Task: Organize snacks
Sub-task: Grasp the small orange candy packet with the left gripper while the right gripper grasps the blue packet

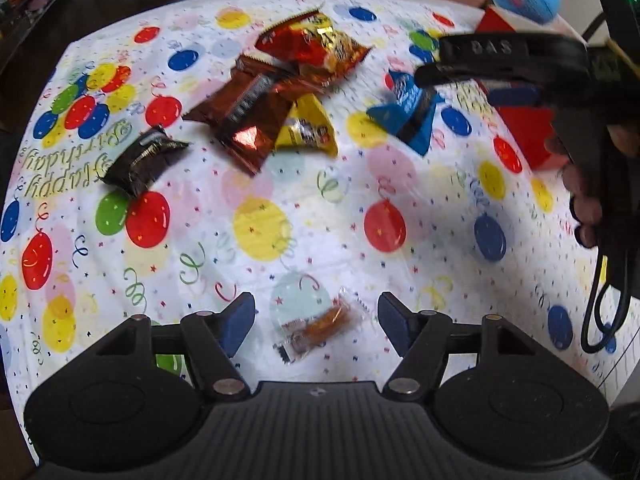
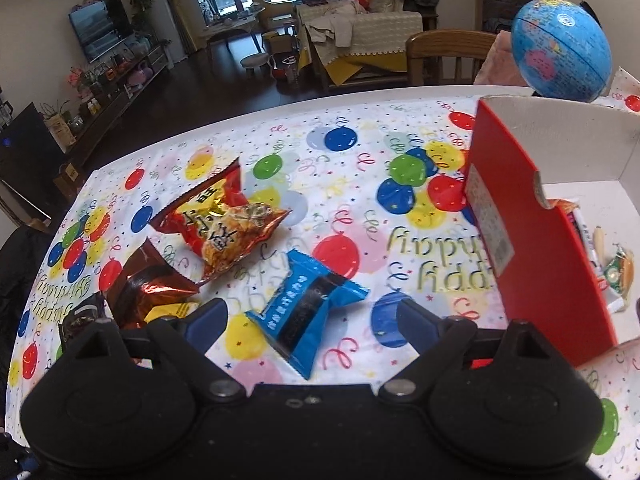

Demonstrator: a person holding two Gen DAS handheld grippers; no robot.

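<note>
item: snacks loose on the tabletop (image 1: 320, 216), which wears a balloon-print cloth.
- left tool (image 1: 316, 322): we see it open, jaws either side of a small clear packet (image 1: 316, 330) with an orange snack inside, pads not yet pressing it.
- right tool (image 2: 310, 320): we see it open wide above a blue packet (image 2: 308, 304), nothing gripped.
- further back, near each other: a red-and-gold bag (image 2: 224, 220), a brown foil bag (image 1: 244, 116), a yellow packet (image 1: 306, 130), a black packet (image 1: 144, 158).
- red box (image 2: 536, 248): stands to the right, a few snacks already inside; we judge it the destination.
- globe (image 2: 562, 48): behind the box, not part of the job.

risks, as we judge them: the clear packet lies flat and slick, so closing pads may skid over it or pinch the cloth and drag it; the blue packet sits crosswise and may twist out of the grip; both hands heading for the box together may collide.
</note>
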